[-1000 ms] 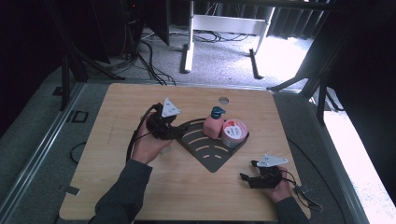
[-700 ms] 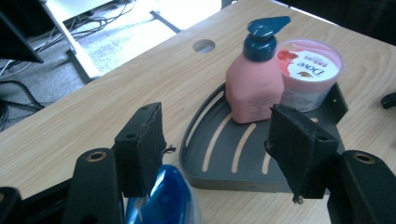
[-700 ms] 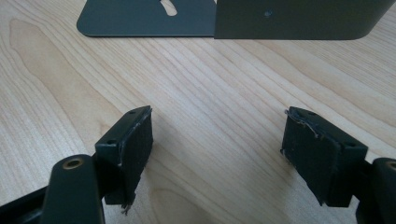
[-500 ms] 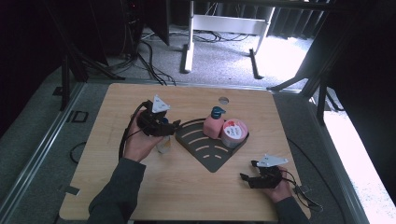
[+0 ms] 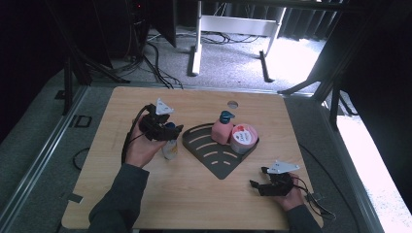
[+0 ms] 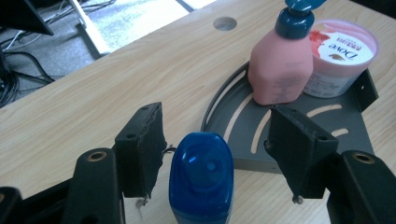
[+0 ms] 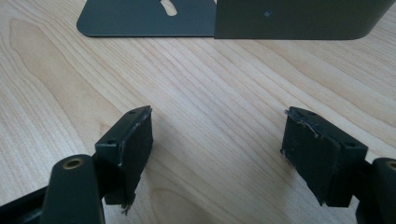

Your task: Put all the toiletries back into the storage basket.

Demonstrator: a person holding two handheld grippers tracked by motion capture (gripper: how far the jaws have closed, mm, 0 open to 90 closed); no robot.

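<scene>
A small clear bottle with a blue cap (image 5: 170, 149) (image 6: 201, 179) stands upright on the wooden table, just left of a dark slotted corner tray (image 5: 219, 162) (image 6: 243, 126). My left gripper (image 5: 170, 130) (image 6: 215, 135) is open, with its jaws on either side of the blue cap and a gap on each side. A pink pump bottle (image 5: 222, 131) (image 6: 280, 70) and a pink Dove tub (image 5: 243, 138) (image 6: 343, 51) stand at the back of the tray. My right gripper (image 5: 258, 186) (image 7: 217, 135) is open and empty, low over bare wood by the tray's front right edge (image 7: 140, 23).
A round hole (image 5: 232, 104) (image 6: 225, 23) is cut in the table behind the tray. Cables trail from both grippers. The table's edges drop to a grey floor with cables and stand legs (image 5: 197, 48) beyond the far edge.
The left hand and gripper shifted a little left and lower beside the tray, and the blue-capped bottle now shows under it. The right gripper has stayed put.
</scene>
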